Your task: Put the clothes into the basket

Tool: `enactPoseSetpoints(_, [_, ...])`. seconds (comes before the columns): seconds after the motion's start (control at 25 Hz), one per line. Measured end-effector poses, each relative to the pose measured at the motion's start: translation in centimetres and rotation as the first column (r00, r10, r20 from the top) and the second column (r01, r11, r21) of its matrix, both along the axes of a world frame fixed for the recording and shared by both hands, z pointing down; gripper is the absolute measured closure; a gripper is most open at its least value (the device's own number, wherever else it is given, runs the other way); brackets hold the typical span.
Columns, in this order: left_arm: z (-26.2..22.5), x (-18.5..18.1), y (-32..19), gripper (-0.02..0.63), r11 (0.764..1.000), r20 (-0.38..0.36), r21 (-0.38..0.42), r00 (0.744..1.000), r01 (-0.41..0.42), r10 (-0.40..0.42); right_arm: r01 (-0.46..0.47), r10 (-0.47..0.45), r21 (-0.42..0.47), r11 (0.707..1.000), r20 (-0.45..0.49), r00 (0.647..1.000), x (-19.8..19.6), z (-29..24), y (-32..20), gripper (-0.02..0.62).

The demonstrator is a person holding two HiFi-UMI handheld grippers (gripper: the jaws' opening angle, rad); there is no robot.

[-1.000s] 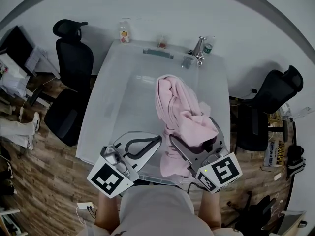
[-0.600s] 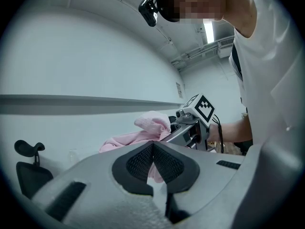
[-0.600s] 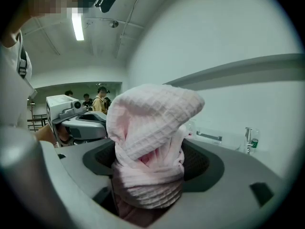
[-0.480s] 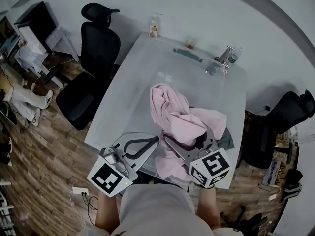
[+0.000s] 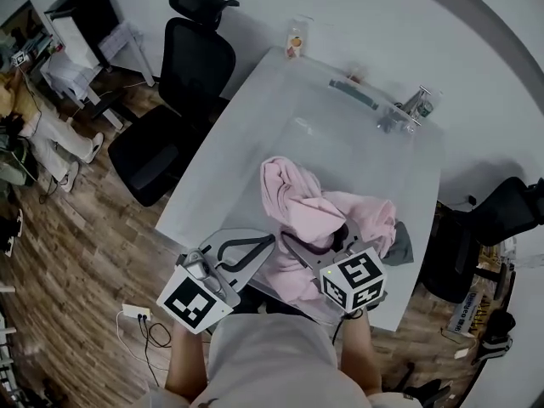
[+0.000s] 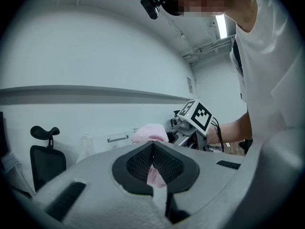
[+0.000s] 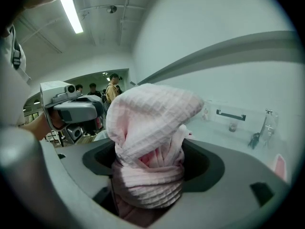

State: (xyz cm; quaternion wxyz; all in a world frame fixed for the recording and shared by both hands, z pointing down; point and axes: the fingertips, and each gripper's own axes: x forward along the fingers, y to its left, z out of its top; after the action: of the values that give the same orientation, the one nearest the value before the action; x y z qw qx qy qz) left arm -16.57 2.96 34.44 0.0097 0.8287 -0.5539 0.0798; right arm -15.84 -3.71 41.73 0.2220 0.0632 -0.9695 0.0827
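Grip: right hand-held gripper (image 7: 149, 168) clamps bunched pink cloth (image 7: 152, 118) | left hand-held gripper (image 6: 153, 151) pinches its edge | pinch: left gripper view only

Pink waffle-weave cloth (image 5: 316, 215) is draped right over the jaw tips of the right gripper (image 5: 319, 249) in the head view. In the right gripper view the bundle fills the gap and covers the pad faces. A grey fabric piece (image 5: 401, 246) peeks out from under the pink, its shape unclear. At the left gripper (image 6: 153, 168) only a pink sliver shows between the pads, the rest behind the jaw body. The near edge of the white table (image 5: 255, 160) is lost under the person's torso. On the small clear bottle (image 5: 294, 42) at the far edge, the label is too small to read.
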Motion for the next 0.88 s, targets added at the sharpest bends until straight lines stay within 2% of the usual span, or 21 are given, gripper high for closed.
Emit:
enactPoseSetpoints(0.24, [1.4,0.2,0.2,0.600,1.000,-0.036,-0.029,0.999,-0.007,0.006,0.031,-0.033,-0.024,0.999,-0.075,0.997,-0.8,2.9,1.0,0.206])
enactPoseSetpoints(0.48, [2.3,0.1,0.5,0.600,0.999,-0.055,-0.049,0.998,-0.001,-0.002,0.064,-0.068,-0.040,0.997,-0.104,0.992,-1.8,4.7,1.9,0.206])
enactPoseSetpoints(0.68, [4.0,-0.5,0.9,0.600,0.996,-0.032,-0.092,0.999,-0.001,-0.002,0.078,-0.084,-0.051,0.996,-0.146,0.986,-1.6,6.7,2.2,0.206])
enactPoseSetpoints(0.88, [5.3,-0.4,1.2,0.600,0.991,-0.065,-0.130,0.998,0.003,-0.011,0.081,-0.088,-0.044,0.996,-0.210,0.974,-0.8,9.2,2.5,0.206])
